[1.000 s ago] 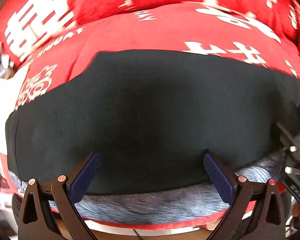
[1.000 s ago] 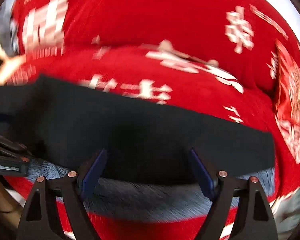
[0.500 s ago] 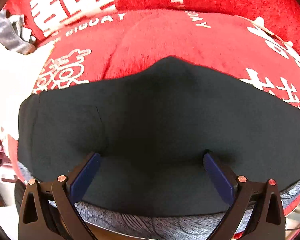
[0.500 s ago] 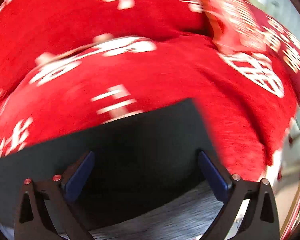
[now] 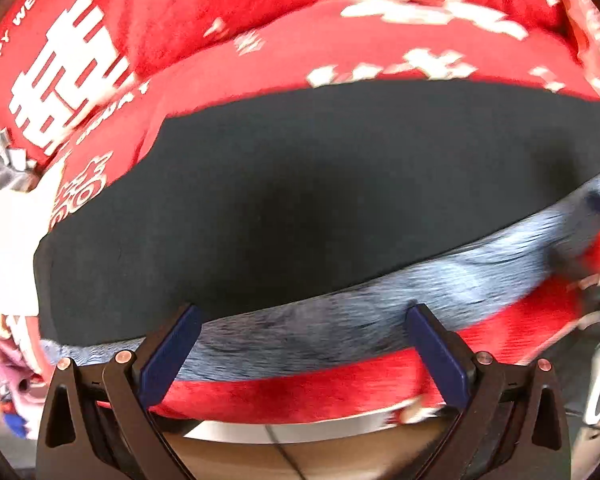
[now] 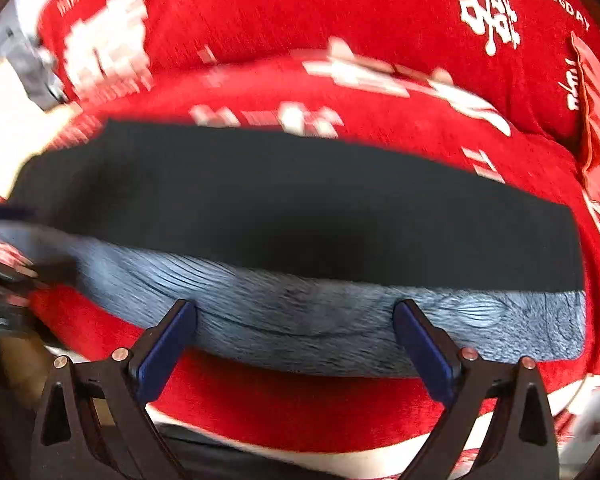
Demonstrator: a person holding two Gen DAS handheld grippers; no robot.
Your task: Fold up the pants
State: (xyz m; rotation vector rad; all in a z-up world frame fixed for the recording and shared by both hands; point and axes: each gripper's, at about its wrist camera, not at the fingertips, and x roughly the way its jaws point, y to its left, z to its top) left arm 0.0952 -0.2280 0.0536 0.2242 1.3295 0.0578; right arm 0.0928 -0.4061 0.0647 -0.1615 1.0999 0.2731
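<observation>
The black pants (image 5: pixel 300 200) are lying flat on a red blanket (image 5: pixel 260 12) printed with white characters. They are folded into a long band, and the grey fleecy lining (image 5: pixel 380 320) is exposed as a strip along the near edge.

Key relation: the long axis of the band is running left to right across both wrist views, crosswise to the way each gripper is pointing. The near lined edge is therefore being met broadside, not end-on.

Left gripper (image 5: pixel 304 344): the jaws are being held wide apart with nothing gripped. The fingertips are hovering at the near edge, over the lining strip, toward the left part of the band. Contact with the cloth cannot be told from this view.

Right gripper (image 6: pixel 296 334): the jaws have just been opening and are now spread wide, with nothing pinched between the pads. In the right wrist view the pants (image 6: pixel 300 208) are lying ahead of the fingertips, the lining (image 6: pixel 320 320) just beyond them and the blanket (image 6: pixel 300 408) directly beneath.

The band's right end is seen squarely cut in the right view and its left end in the left view, so each end is judged nearer to its own-side gripper. A further fold is judged to be pending.
</observation>
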